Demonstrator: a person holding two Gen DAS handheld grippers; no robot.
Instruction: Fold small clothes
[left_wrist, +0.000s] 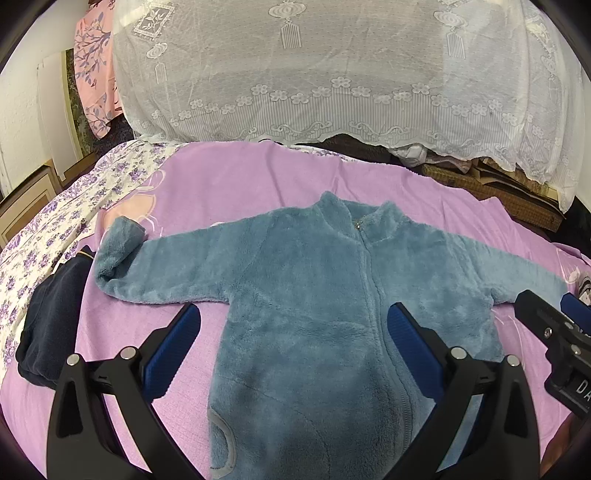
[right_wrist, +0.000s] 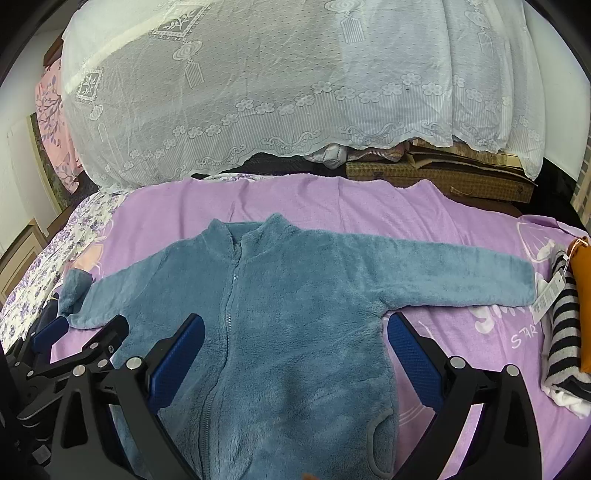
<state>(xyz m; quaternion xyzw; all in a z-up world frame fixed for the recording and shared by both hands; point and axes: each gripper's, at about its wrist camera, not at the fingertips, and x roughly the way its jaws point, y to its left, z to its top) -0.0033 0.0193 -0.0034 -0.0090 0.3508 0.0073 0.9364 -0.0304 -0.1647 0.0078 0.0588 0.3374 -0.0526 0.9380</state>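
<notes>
A small blue fleece zip jacket (left_wrist: 314, 280) (right_wrist: 288, 306) lies flat, front up, on a purple blanket (left_wrist: 240, 177) (right_wrist: 332, 199), both sleeves spread out. Its left cuff is folded back on itself. My left gripper (left_wrist: 293, 325) hangs open above the jacket's left half, nothing between its blue pads. Over the jacket's right half my right gripper (right_wrist: 295, 336) is open too and holds nothing. Each gripper shows at the edge of the other's view: the right gripper (left_wrist: 554, 325) and the left gripper (right_wrist: 79, 339).
A dark navy garment (left_wrist: 48, 317) lies at the blanket's left edge. Striped and orange clothes with a tag (right_wrist: 565, 314) are piled at the right. A lace-covered heap (left_wrist: 332, 66) rises behind the blanket. A floral sheet (left_wrist: 55, 221) lies left.
</notes>
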